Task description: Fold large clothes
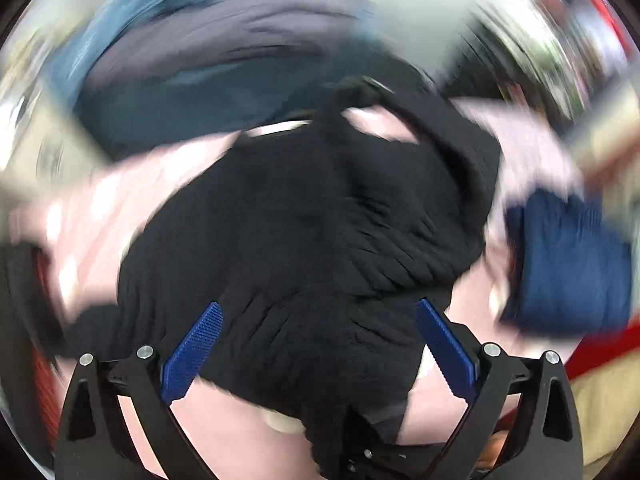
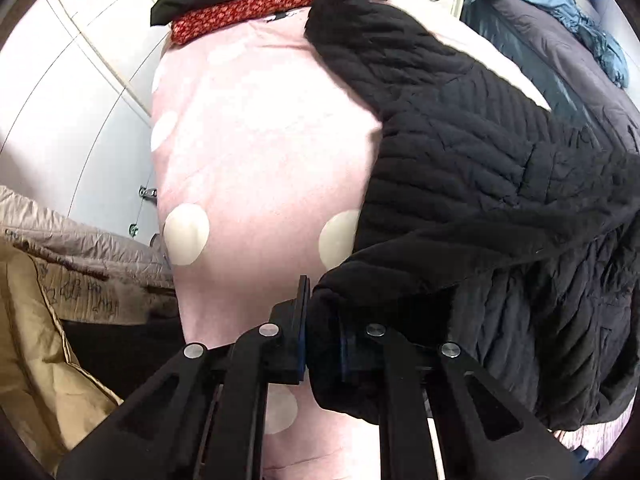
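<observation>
Pinching a bulky, soft jacket [image 2: 480, 160] hem, right gripper [image 2: 324, 344] holds on; left gripper [image 1: 320, 344] gapes above, likely needing another edge.

One black jacket [image 2: 480, 184] — two claws

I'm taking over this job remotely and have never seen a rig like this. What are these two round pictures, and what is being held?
Each picture comes from a fisheye camera riding on a handheld two-finger gripper, looking along its fingers. In the left wrist view, the left gripper is open, its blue pads spread over a black quilted jacket; the picture is blurred by motion. In the right wrist view, the right gripper is shut on a bunched edge of that jacket. The jacket lies on a pink sheet with pale dots. Other clothes are piled behind.
</observation>
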Action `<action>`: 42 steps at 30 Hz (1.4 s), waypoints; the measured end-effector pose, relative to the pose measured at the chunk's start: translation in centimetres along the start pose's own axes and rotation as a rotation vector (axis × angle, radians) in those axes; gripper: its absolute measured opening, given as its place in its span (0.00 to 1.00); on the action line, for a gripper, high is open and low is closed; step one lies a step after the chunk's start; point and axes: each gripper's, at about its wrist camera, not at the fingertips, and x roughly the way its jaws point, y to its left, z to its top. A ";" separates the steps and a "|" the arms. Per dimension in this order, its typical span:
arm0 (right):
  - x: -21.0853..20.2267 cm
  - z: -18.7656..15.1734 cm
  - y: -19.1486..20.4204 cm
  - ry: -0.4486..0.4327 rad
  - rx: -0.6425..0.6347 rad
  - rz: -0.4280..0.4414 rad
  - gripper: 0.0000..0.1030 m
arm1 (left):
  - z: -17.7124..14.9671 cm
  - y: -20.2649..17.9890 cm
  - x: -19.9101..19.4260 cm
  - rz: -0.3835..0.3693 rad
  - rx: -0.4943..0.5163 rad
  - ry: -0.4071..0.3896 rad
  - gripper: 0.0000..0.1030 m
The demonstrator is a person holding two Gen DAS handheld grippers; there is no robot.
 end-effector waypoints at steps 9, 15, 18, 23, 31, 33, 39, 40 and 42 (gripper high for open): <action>-1.3 -4.9 -1.8 -0.034 0.028 -0.052 0.35 | 0.2 2.7 10.6 0.078 0.104 0.318 0.16; -4.6 -10.0 -10.9 -0.179 0.514 -0.080 0.78 | -1.9 7.8 9.7 0.000 -0.140 0.274 0.06; -5.3 -10.5 -16.4 -0.217 0.691 -0.153 0.78 | -3.8 9.9 8.9 -0.022 -0.264 0.240 0.06; -2.8 -5.0 -20.5 -0.159 0.606 -0.317 0.77 | -5.9 10.3 8.8 -0.054 -0.358 0.220 0.06; 2.8 -4.2 -21.9 -0.010 0.645 -0.336 0.12 | -7.5 10.8 8.0 -0.053 -0.398 0.204 0.07; 0.2 -5.7 -21.6 -0.073 0.698 -0.310 0.09 | -8.1 11.3 7.3 -0.044 -0.396 0.207 0.07; -11.6 -14.9 -19.1 -0.261 0.765 -0.236 0.08 | -10.4 10.5 4.2 -0.053 -0.307 0.211 0.07; -12.6 -16.4 -19.0 -0.266 0.775 -0.227 0.08 | -11.2 10.2 3.5 -0.049 -0.278 0.221 0.07; -14.6 -21.0 -18.8 -0.228 0.811 -0.194 0.05 | -12.9 9.7 2.5 -0.040 -0.227 0.248 0.07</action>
